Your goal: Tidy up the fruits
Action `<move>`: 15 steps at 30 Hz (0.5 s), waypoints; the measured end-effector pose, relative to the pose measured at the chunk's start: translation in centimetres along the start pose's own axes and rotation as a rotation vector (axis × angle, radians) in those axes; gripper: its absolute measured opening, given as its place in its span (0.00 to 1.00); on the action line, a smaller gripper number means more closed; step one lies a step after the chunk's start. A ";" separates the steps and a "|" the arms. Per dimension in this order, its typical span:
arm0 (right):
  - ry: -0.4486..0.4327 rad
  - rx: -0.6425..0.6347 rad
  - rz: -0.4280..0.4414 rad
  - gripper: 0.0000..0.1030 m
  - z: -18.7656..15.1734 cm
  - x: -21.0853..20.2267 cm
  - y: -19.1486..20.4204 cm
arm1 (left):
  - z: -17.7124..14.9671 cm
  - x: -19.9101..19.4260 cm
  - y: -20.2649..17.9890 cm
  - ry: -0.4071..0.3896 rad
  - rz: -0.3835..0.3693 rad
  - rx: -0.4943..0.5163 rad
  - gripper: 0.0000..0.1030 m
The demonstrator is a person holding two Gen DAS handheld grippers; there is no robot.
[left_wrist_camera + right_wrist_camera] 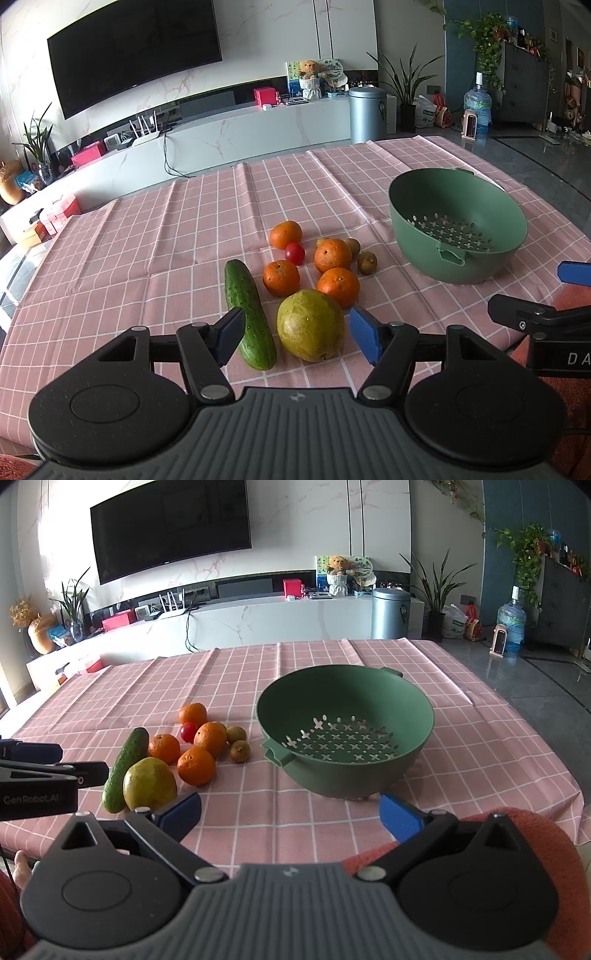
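my left gripper [297,338], jaws spread, probably frames the pear [310,325]; i close at its widest girth. right gripper [290,812] gapes, empty.

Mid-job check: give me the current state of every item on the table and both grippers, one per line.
Left gripper: open, empty, nearest the pear.
Right gripper: open, empty.
Green colander bowl: upright, empty.
Pear: on the cloth.
Cucumber: lying flat.
Four oranges: loose, clustered.
Cherry tomato: among the oranges.
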State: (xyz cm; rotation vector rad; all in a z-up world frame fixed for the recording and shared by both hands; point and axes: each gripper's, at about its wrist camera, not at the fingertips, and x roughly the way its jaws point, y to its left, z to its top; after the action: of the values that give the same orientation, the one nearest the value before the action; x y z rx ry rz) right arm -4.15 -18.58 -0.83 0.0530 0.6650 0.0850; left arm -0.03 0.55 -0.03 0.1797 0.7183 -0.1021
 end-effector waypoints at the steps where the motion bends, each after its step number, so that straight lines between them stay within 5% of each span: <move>1: 0.000 -0.001 -0.001 0.96 0.0 0.0 0.0 | 0.0 0.0 0.0 0.000 0.000 0.000 0.74; 15: 0.014 -0.007 -0.020 0.96 0.6 0.3 0.8 | 0.4 -0.1 0.8 -0.001 -0.016 -0.017 0.74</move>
State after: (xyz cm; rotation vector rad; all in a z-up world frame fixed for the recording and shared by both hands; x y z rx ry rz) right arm -3.60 -17.77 -0.45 0.0392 0.6794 0.0690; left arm 0.28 1.24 0.44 0.1573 0.7198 -0.1114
